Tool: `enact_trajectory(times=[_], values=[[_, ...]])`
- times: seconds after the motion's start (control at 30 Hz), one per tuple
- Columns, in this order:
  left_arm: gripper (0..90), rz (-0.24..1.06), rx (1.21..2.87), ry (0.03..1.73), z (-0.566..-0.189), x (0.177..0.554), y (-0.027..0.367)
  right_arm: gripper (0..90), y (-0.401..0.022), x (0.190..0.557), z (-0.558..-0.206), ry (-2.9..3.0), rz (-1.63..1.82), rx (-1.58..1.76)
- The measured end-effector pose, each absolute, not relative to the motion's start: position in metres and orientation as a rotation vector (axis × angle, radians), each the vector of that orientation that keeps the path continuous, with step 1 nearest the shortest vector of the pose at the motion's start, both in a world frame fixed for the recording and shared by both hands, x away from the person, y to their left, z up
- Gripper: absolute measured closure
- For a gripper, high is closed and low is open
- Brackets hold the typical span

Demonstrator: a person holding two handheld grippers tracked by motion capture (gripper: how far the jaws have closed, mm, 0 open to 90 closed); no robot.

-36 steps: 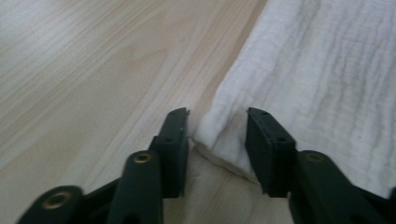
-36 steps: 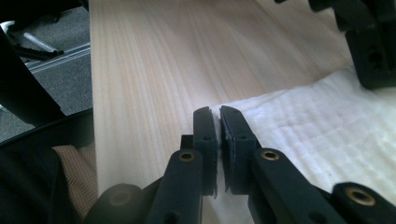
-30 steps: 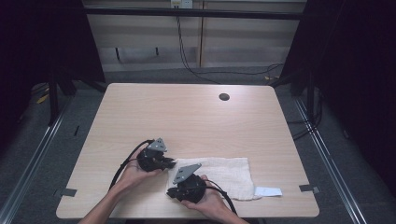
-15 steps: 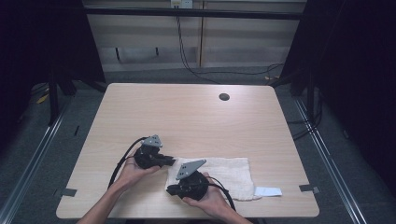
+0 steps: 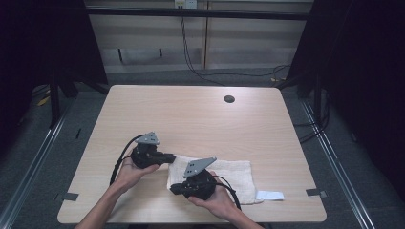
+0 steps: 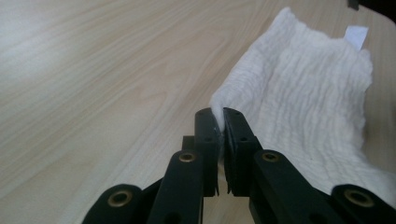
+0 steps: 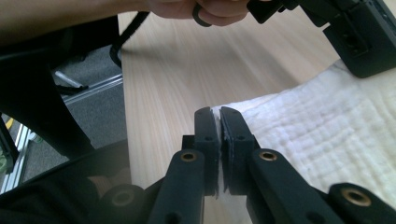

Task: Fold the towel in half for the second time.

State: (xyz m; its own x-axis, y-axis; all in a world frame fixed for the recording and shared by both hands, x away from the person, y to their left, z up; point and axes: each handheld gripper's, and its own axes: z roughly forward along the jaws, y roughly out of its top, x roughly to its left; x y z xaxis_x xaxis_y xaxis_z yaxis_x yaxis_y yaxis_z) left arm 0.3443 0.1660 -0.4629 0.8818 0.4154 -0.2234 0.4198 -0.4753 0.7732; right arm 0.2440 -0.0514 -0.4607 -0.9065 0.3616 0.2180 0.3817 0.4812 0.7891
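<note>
Nearest the person's edge of the table (image 5: 200, 119), the right gripper (image 5: 177, 188) sits in the person's right hand (image 5: 215, 200), its grey three-cornered plate on top and its cable looping back toward the wrist. Its jaws point toward the left side of the table and are clamped on the near left corner of the white cloth (image 5: 224, 176); in the right gripper view a thin edge of the cloth (image 7: 317, 135) is pinched between the two black pads. Just beyond and to the left, the left gripper (image 5: 173, 157) is held in the person's left hand (image 5: 129, 171), pointing right. Its jaws have just been closing and now pinch the far left corner of the cloth (image 6: 303, 93), which rises in a small peak between the pads in the left gripper view. The cloth itself lies near the front edge, right of the table's middle, stretching away to the right from both grippers, with a small white tag (image 5: 270, 195) at its near right corner. Farther off, a dark round hole (image 5: 229, 99) sits near the table's far edge.
</note>
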Motion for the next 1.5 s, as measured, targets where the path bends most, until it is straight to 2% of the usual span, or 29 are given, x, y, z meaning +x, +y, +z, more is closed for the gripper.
enact_trajectory(times=[0.2,0.4,1.03,1.23,1.5], values=[[85.5,0.06,2.102,0.636,-0.45,0.344,0.176,86.9,-0.046,0.249,-0.45,-2.662,-1.483,-0.658],[85.6,0.045,2.073,0.673,-0.445,0.348,0.193,86.9,-0.027,0.257,-0.44,-2.63,-1.526,-0.615],[85.5,0.145,2.027,0.807,-0.428,0.346,0.251,87.0,0.03,0.278,-0.413,-2.6,-1.586,-0.505],[85.5,0.131,2.03,0.759,-0.427,0.345,0.232,86.9,0.015,0.273,-0.415,-2.594,-1.602,-0.513],[85.4,0.087,2.064,0.686,-0.426,0.349,0.178,86.8,-0.025,0.264,-0.416,-2.576,-1.653,-0.581]])
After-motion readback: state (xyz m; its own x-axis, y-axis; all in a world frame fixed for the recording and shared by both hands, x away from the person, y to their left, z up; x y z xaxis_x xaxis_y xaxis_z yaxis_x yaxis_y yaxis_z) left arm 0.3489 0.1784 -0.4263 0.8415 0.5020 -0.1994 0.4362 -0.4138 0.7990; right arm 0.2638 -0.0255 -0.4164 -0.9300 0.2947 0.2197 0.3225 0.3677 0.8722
